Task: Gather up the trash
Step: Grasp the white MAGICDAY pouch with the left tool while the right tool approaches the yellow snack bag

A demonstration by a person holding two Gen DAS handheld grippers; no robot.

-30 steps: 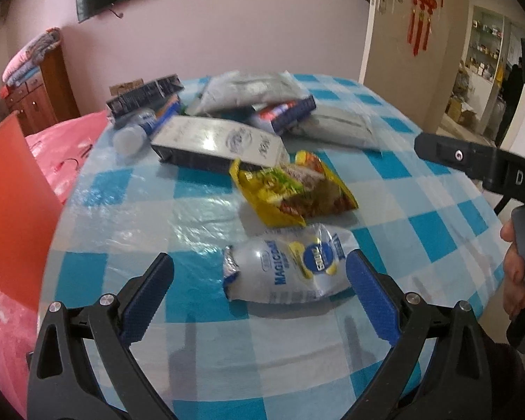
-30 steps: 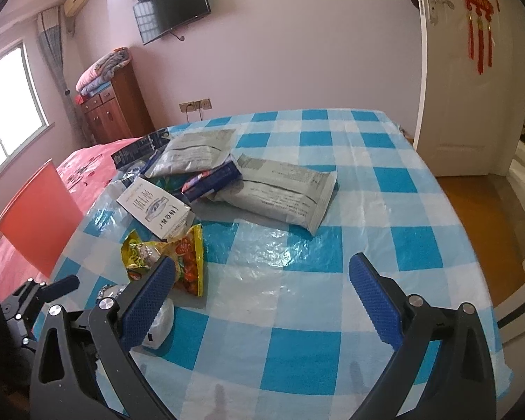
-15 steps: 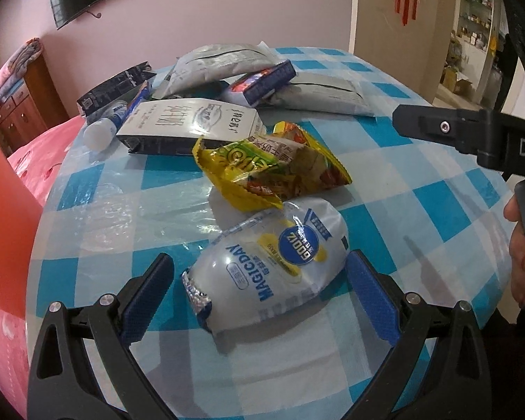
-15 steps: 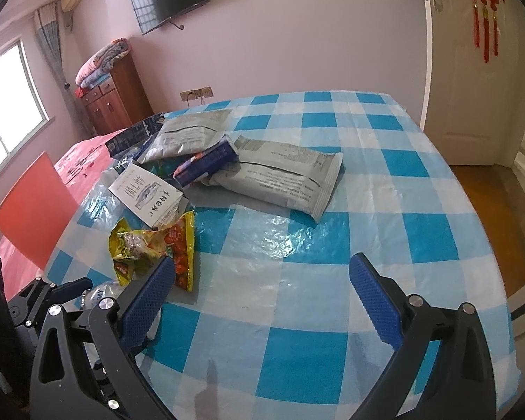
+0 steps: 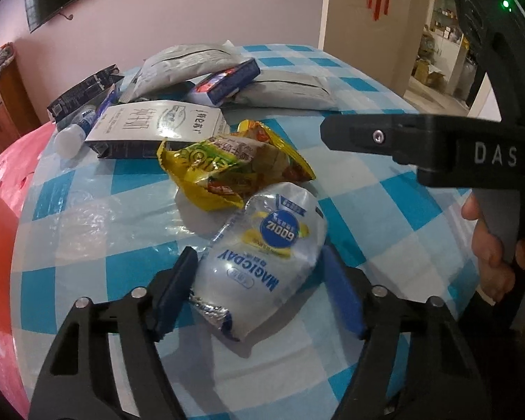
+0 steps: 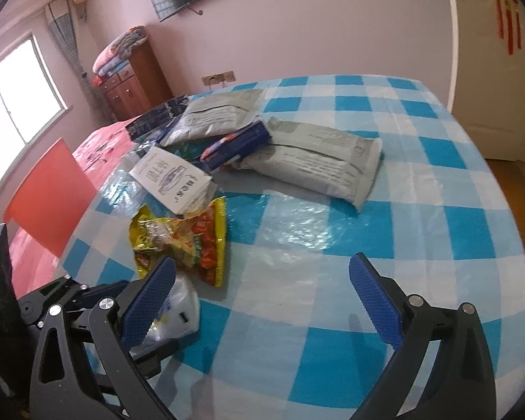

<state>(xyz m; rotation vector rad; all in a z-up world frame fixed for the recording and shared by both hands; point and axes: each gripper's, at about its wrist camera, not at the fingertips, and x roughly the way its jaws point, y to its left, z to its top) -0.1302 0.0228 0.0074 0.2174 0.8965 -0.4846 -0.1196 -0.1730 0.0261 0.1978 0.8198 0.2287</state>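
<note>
A white puffy snack bag (image 5: 262, 262) with a blue round label lies on the checked tablecloth. It sits between the jaws of my left gripper (image 5: 259, 255), which are closing. The blue pads (image 5: 178, 287) stand right at its two sides, and the bag is not squeezed. A crumpled yellow snack wrapper (image 5: 231, 168) lies just behind it. My right gripper (image 6: 262, 262) hangs open over bare cloth, to the right of the yellow wrapper (image 6: 189, 241), with nothing between its fingers. In the left wrist view its black body (image 5: 437, 140) crosses the right side, with a hand (image 5: 490, 259) on the handle.
Further back lie a white carton (image 5: 150, 126), a blue box (image 5: 227, 80), two grey parcel bags (image 6: 318, 164), a dark box (image 5: 84, 91) and a small bottle (image 5: 73, 129). A red chair back (image 6: 49, 196) stands at the table's left edge. A door (image 6: 490, 70) is at the right.
The left jaws have come in from wide open to the sides of the white bag, which now looks closer and more turned. The right gripper has sunk slightly toward the table.
</note>
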